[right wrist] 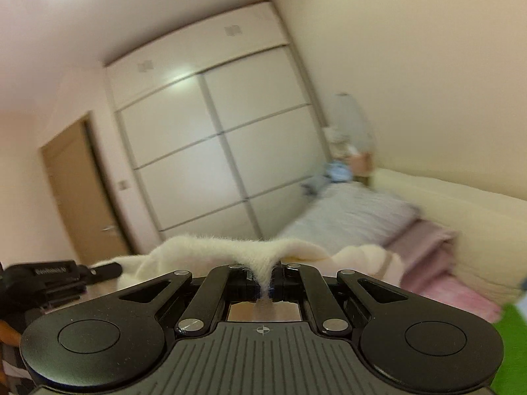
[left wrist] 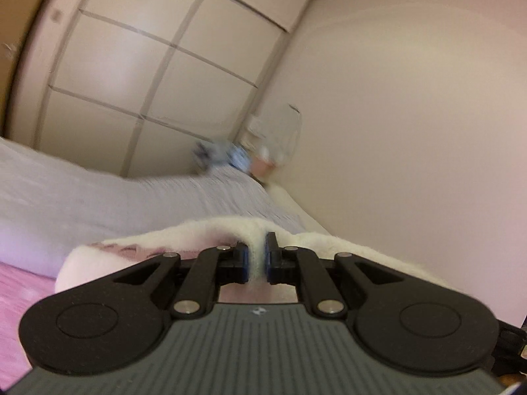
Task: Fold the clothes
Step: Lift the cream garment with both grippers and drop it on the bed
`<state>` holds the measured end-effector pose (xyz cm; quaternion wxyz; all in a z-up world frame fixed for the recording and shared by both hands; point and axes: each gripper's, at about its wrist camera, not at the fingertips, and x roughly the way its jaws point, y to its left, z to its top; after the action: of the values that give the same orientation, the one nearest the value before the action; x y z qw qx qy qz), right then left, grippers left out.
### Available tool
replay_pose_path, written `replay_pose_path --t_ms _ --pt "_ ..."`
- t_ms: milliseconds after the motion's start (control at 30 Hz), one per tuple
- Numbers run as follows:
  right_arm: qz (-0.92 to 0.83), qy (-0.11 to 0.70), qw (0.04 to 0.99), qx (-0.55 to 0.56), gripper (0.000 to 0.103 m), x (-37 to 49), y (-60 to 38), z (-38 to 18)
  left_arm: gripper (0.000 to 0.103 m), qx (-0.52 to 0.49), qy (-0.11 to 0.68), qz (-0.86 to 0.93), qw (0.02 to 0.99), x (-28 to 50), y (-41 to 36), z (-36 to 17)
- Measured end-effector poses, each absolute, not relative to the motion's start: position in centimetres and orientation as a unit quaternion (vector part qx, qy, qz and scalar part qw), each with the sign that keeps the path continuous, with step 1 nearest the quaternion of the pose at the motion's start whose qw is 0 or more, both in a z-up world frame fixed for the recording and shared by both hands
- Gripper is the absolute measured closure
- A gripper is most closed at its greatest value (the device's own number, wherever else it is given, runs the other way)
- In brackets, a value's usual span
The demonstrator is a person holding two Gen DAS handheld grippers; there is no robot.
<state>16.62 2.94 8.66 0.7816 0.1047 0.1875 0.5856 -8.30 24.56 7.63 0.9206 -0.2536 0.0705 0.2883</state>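
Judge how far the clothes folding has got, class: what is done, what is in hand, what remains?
Done: no finished fold shows in either view. In hand: the left gripper and right gripper each pinch the fluffy white garment, lifted over the bed. Left: apparently the whole fold, then laying it down.

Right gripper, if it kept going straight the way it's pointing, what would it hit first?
The right gripper is already shut on the fluffy white garment. Beyond that fold, the line looks free up to the wardrobe's sliding doors, though depth is unclear.
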Motion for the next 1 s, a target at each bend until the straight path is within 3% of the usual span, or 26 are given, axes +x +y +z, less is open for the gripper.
replay_pose_path --t_ms 100,167,233,267,300,467,700,1000 --pt "0.619 0.219 0.750 0.081 0.099 12.0 6.7 8.3 0.097 -0.237 0.071 0.330 0.911 -15.1 25.7 9.0" --pt "0.643 0.255 0.722 0.021 0.096 8.4 9.8 7.0 0.095 -0.246 0.113 0.368 0.890 -18.7 26.8 7.9" --pt "0.653 0.295 0.694 -0.075 0.072 4.5 13.2 4.9 0.090 -0.264 0.175 0.406 0.857 -21.8 27.9 5.7" --pt "0.653 0.301 0.685 -0.113 0.054 2.7 14.0 3.8 0.090 -0.278 0.215 0.422 0.836 -23.0 28.3 3.9" --pt "0.653 0.299 0.681 -0.143 0.047 0.9 14.5 2.5 0.090 -0.292 0.255 0.436 0.812 -24.1 28.7 2.1" --pt "0.645 0.321 0.642 -0.260 0.045 -6.0 14.3 -2.7 0.090 -0.302 0.351 0.475 0.749 -30.8 26.5 -4.5" --pt "0.632 0.374 0.614 -0.289 0.045 -8.6 12.0 -5.9 0.089 -0.338 0.361 0.487 0.720 -37.4 20.1 -7.0" --pt "0.645 0.363 0.595 -0.313 0.045 -10.8 5.5 -6.0 0.087 -0.339 0.359 0.499 0.712 -39.5 12.9 -8.5"
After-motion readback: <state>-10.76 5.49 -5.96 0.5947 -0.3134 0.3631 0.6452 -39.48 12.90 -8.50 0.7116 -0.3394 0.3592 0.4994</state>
